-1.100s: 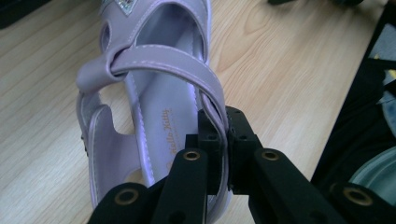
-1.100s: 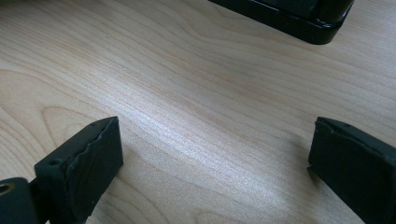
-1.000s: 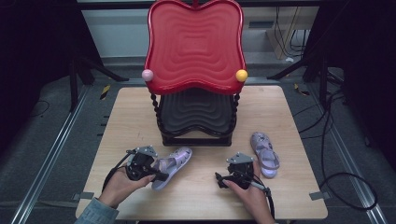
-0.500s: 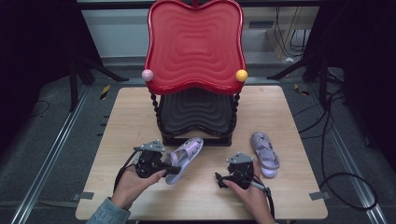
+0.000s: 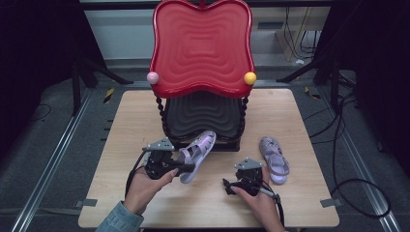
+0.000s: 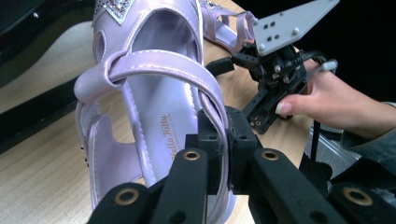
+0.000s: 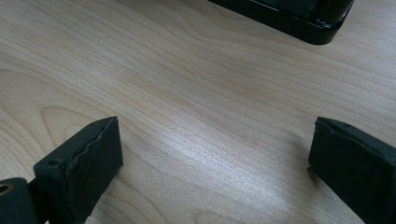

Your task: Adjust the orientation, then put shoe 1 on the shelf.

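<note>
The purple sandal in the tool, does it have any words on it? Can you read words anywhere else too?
"Hello Kitty": gold script on the insole of the purple sandal, seen in the left gripper view.
The other sandal on the table: no writing can be made out in the high view.
Red and black rack: no words or numbers.

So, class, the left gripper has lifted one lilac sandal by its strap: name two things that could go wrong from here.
1. The left gripper pinches only a thin strap of the sandal, so the shoe may swing or slip out.
2. The raised toe hangs close to the black lower shelf and could knock against it.
</note>
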`<state>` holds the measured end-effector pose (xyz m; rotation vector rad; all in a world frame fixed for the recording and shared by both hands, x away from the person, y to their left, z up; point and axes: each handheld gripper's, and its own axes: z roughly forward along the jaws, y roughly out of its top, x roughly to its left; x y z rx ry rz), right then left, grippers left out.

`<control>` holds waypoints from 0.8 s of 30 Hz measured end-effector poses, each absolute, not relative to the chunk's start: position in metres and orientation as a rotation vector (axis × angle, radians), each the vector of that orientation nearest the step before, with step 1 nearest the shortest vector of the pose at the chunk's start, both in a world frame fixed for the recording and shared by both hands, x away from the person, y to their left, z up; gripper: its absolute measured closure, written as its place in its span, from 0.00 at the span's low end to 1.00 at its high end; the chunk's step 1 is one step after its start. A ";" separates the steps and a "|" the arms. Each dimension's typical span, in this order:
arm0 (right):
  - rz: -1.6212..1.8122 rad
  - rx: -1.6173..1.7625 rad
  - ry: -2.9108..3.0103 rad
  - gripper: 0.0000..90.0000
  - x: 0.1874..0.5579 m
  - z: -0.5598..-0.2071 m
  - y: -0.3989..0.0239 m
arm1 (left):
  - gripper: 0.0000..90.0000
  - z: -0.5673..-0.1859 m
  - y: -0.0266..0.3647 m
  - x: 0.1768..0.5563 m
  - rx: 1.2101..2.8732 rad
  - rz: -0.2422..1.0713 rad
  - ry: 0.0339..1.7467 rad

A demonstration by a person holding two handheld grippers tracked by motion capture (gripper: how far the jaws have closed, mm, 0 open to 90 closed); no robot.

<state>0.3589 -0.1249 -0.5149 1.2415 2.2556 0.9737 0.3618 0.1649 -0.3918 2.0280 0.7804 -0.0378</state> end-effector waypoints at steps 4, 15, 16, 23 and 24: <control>0.975 1.240 2.255 0.04 0.359 -0.515 -0.125 | 0.96 -0.388 0.163 0.362 2.012 -0.027 0.783; 0.975 1.239 2.255 0.04 0.359 -0.515 -0.125 | 0.96 -0.366 0.160 0.366 1.932 0.067 0.792; 0.975 1.239 2.255 0.04 0.359 -0.515 -0.125 | 0.96 -0.364 0.159 0.367 1.928 0.073 0.792; 0.974 1.238 2.255 0.04 0.359 -0.515 -0.125 | 0.96 -0.354 0.150 0.380 1.884 0.095 0.799; 0.975 1.238 2.255 0.03 0.359 -0.515 -0.125 | 0.96 -0.354 0.149 0.382 1.883 0.109 0.801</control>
